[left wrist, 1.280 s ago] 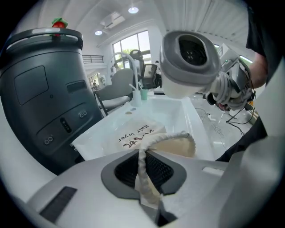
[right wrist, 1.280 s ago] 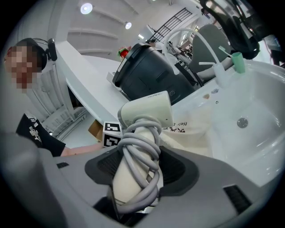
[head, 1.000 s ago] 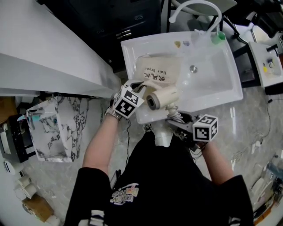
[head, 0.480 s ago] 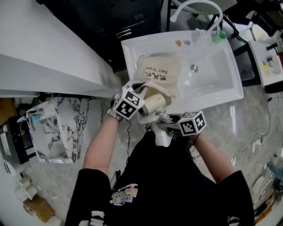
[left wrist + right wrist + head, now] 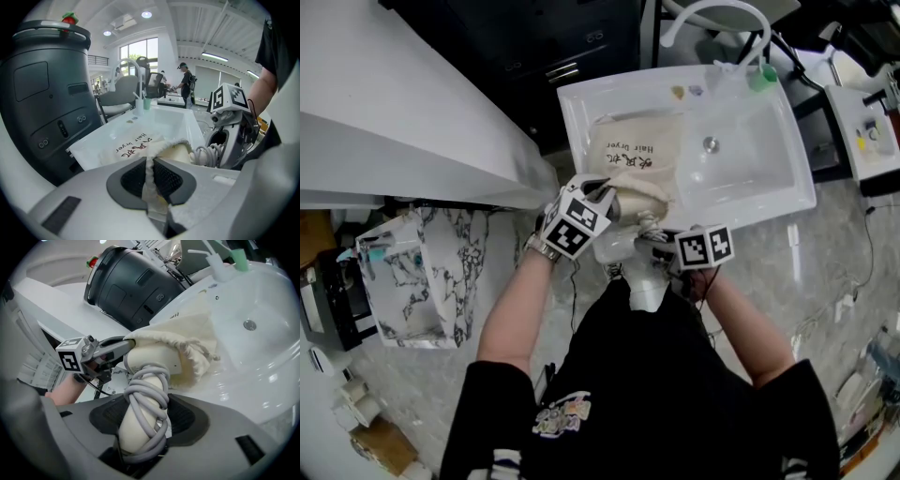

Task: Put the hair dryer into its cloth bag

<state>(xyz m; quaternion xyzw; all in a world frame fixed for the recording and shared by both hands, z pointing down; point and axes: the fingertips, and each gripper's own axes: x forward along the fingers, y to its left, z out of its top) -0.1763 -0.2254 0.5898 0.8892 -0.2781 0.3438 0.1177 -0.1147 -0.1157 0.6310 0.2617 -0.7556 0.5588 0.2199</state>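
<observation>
The cream cloth bag [image 5: 633, 155], printed "hair dryer", lies in the left part of the white sink [image 5: 769, 187]. My left gripper [image 5: 605, 198] is shut on the bag's rim [image 5: 149, 169] and lifts the mouth open. The cream hair dryer [image 5: 630, 208] has its head inside the bag mouth [image 5: 154, 341]. Its handle [image 5: 140, 420], wrapped in grey cord, sits between the jaws of my right gripper [image 5: 654, 246], which is shut on it. In the left gripper view the dryer's head [image 5: 177, 152] shows under the rim, with the right gripper [image 5: 229, 133] beside it.
A white curved faucet [image 5: 712, 17] and a green-capped bottle [image 5: 761, 79] stand at the sink's far edge, and the drain [image 5: 710, 145] is mid-basin. A dark round appliance [image 5: 131, 282] sits on the left. A marble-patterned box [image 5: 427, 272] stands on the counter.
My right gripper has moved left and down with the hair dryer, and the dryer's head has gone into the bag mouth. The left gripper has stayed put on the rim.
</observation>
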